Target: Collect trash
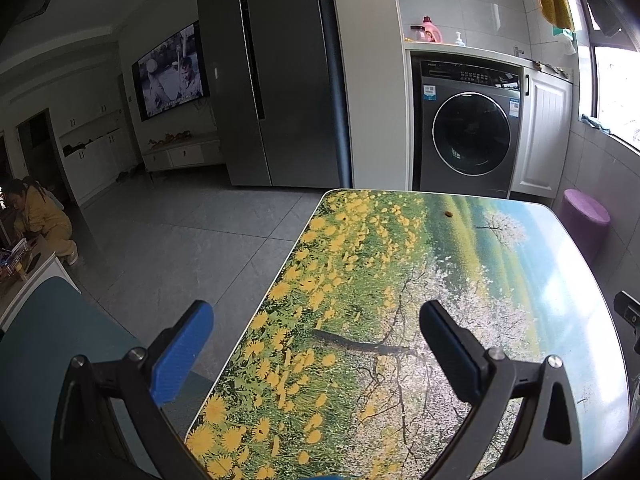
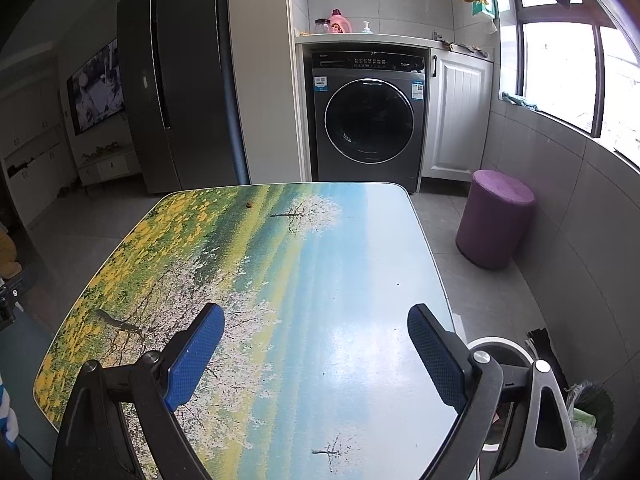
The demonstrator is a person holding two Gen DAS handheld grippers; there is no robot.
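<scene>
A small brown scrap (image 1: 448, 213) lies near the far edge of the table (image 1: 520, 280), whose top is printed with flowers and trees. It also shows in the right wrist view (image 2: 249, 205) on the table (image 2: 360, 260). My left gripper (image 1: 316, 320) is open and empty above the table's near left part. My right gripper (image 2: 316, 324) is open and empty above the near right part. A white-rimmed trash bin (image 2: 508, 346) stands on the floor by the table's right side, partly hidden behind my right finger.
A purple stool (image 2: 494, 218) stands on the floor at the right. A washing machine (image 2: 368, 120) and a grey fridge (image 2: 180, 76) are behind the table. A person in yellow (image 1: 44, 220) crouches at the far left. A blue chair seat (image 1: 60, 344) is left of the table.
</scene>
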